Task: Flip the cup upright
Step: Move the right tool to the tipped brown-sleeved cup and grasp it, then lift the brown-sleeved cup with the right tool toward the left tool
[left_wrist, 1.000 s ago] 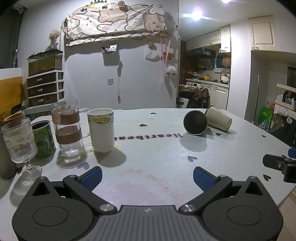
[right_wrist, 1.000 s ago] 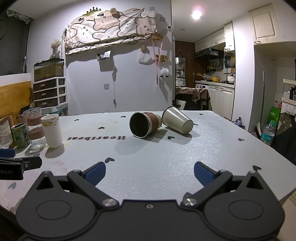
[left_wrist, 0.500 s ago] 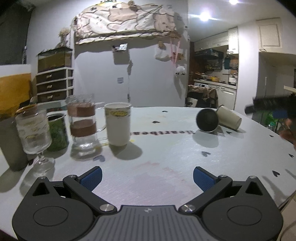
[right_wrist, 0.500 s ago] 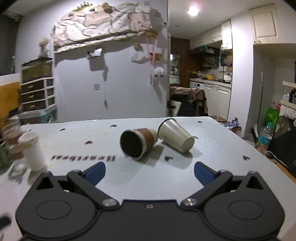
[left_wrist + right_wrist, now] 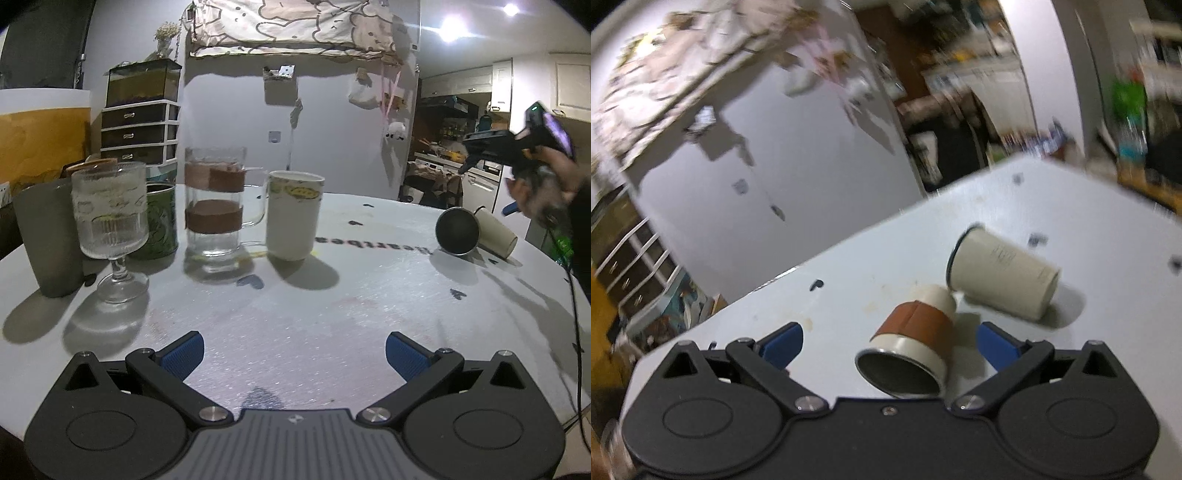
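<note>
Two cups lie on their sides on the white table. A cream cup with a brown sleeve [image 5: 911,339] has its dark mouth toward me; it also shows in the left wrist view [image 5: 457,231]. A plain beige cup [image 5: 1003,272] lies touching it behind; it shows in the left wrist view too [image 5: 495,232]. My right gripper [image 5: 888,341] is open, tilted, hovering over the sleeved cup, which sits between its blue pads. In the left wrist view the right gripper [image 5: 509,142] is raised in a hand. My left gripper [image 5: 293,354] is open and empty over the table's near edge.
Upright at the left stand a white mug [image 5: 293,215], a glass mug with brown bands [image 5: 214,206], a green tin [image 5: 160,219], a ribbed wine glass [image 5: 112,229] and a grey tumbler [image 5: 46,236]. The table edge [image 5: 1108,177] runs close behind the fallen cups.
My right gripper has risen, moved forward over the two fallen cups and tilted down and sideways; the sleeved cup now lies between its pads. My left gripper has shifted slightly left, staying open.
</note>
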A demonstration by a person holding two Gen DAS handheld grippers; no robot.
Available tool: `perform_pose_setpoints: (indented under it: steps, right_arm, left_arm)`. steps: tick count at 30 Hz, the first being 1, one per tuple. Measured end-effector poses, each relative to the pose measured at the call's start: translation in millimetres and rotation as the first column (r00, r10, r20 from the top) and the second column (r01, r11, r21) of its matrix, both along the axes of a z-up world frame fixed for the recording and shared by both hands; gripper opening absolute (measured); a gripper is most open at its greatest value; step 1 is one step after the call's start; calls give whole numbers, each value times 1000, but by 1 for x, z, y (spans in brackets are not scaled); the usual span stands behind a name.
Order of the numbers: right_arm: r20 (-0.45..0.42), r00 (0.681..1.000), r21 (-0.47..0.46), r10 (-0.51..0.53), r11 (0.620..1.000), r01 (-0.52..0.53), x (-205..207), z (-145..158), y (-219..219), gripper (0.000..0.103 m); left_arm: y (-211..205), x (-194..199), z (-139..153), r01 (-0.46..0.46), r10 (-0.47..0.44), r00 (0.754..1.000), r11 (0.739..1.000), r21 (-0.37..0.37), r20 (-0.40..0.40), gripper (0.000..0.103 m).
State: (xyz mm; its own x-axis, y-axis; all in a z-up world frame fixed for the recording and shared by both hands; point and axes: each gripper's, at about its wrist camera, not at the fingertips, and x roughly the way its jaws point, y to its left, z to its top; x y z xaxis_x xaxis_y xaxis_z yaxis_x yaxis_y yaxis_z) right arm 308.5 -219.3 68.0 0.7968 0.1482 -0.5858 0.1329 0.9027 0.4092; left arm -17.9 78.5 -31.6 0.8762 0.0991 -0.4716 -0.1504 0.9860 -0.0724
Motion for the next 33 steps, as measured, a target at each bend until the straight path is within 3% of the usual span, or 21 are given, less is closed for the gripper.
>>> perform_pose_setpoints:
  steps: [3,7,13,16,17,22,26,33]
  right_arm:
    - [-90,994,62,-60,996,66,34,-20,0,100]
    - [-167,979,53,-113,991,123,59,-42,4,98]
    - [-264,961,98,-82,989,111,79,-64,13,98]
    - [-265,960,49,-92,993,109,78,-67,18,80]
    - [-259,962,37,-86,994,99,76,-67,18,79]
    - [-242,970,83,7,996,14,59,-69,11,78]
    - [-238,962,107,136,988,-113,30,-70,16,78]
    - [-205,899,142,387,921,-363,-49,-71,35,78]
  left_arm:
    - [9,2,-5,-19,19,1000,1000,-7,-23,103]
    - [22,4,-8,-46,45,998,999,-23,-37,103]
    - [28,6,-10,-53,51,998,998,-36,-47,103]
    - [27,5,-10,-46,44,998,998,-45,-45,103]
    - [27,5,-10,-44,42,998,998,-47,-44,103]
    - [26,4,-9,-38,36,999,998,-55,-39,103]
    - [23,4,-9,-28,26,999,998,-59,-34,103]
    - [13,3,-6,-4,3,1000,999,-53,-25,103]
